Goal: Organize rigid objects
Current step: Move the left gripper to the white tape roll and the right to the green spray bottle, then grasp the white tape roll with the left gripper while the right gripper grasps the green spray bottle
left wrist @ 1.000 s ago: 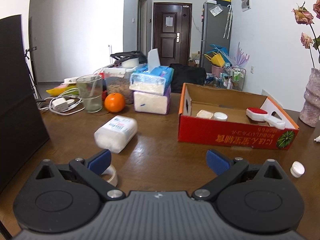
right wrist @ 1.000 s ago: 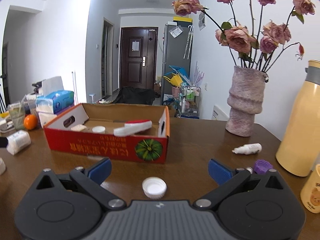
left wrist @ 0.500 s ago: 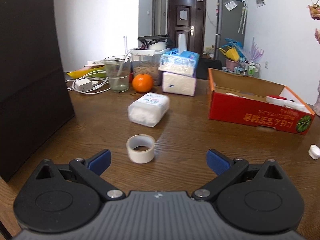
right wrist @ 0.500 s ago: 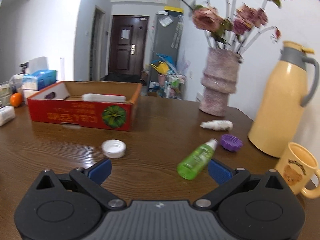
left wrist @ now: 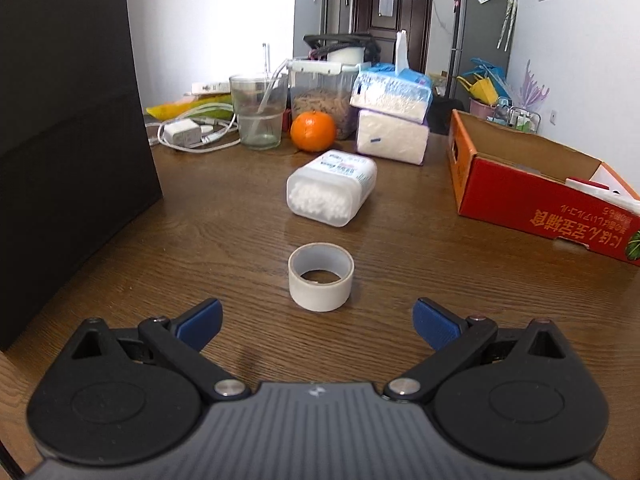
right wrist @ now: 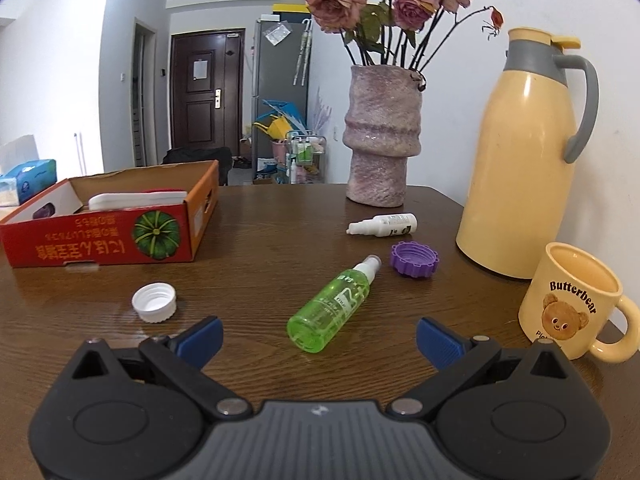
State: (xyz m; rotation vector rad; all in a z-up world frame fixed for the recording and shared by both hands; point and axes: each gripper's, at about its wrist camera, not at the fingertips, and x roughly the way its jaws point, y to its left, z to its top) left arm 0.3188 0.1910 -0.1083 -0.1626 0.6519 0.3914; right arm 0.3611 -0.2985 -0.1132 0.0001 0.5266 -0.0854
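In the left wrist view, a white tape roll (left wrist: 321, 277) stands on the wooden table just ahead of my open, empty left gripper (left wrist: 318, 322). A clear cotton-swab box (left wrist: 332, 188) lies beyond it. The red cardboard box (left wrist: 536, 204) sits at right and holds several items. In the right wrist view, a green spray bottle (right wrist: 334, 304) lies just ahead of my open, empty right gripper (right wrist: 318, 334). A white cap (right wrist: 154, 302), a purple cap (right wrist: 414, 259) and a small white spray bottle (right wrist: 383, 225) lie nearby. The red box (right wrist: 104, 236) is at left.
A black panel (left wrist: 68, 140) stands at left. A glass (left wrist: 259, 116), an orange (left wrist: 313, 131), tissue packs (left wrist: 392, 120) and a charger (left wrist: 183, 133) sit at the back. A vase (right wrist: 382, 136), a yellow thermos (right wrist: 528, 152) and a bear mug (right wrist: 572, 300) stand at right.
My left gripper has drawn back and swung left, so the tape roll now sits centred ahead. My right gripper has swung right, bringing the green bottle between the fingers' line.
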